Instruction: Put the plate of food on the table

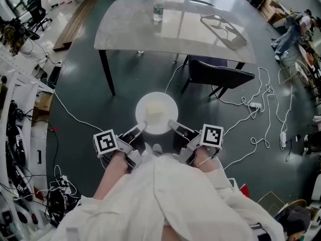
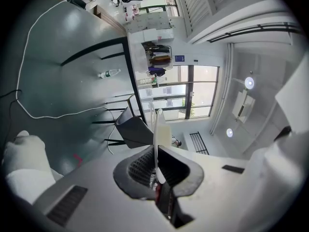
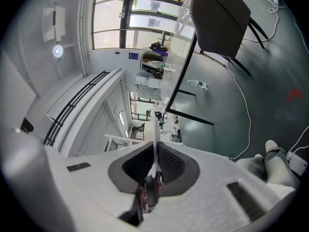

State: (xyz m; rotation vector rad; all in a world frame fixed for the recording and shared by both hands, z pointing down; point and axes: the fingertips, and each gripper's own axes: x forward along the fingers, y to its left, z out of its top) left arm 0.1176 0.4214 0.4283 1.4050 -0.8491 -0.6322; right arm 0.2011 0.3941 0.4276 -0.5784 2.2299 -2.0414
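A round white plate (image 1: pixel 156 113) with a pale lump of food (image 1: pixel 154 112) on it hangs above the dark floor, short of the grey table (image 1: pixel 175 31). My left gripper (image 1: pixel 143 126) is shut on the plate's near-left rim, and my right gripper (image 1: pixel 171 124) is shut on its near-right rim. The left gripper view shows the plate (image 2: pixel 156 144) edge-on, clamped between the jaws. In the right gripper view the plate (image 3: pixel 154 141) also stands edge-on in the jaws.
A clear water bottle (image 1: pixel 158 8) stands on the table's far side. A dark chair (image 1: pixel 220 75) is tucked at the table's near right. White cables (image 1: pixel 261 109) trail over the floor to the right. Equipment (image 1: pixel 20 134) crowds the left edge.
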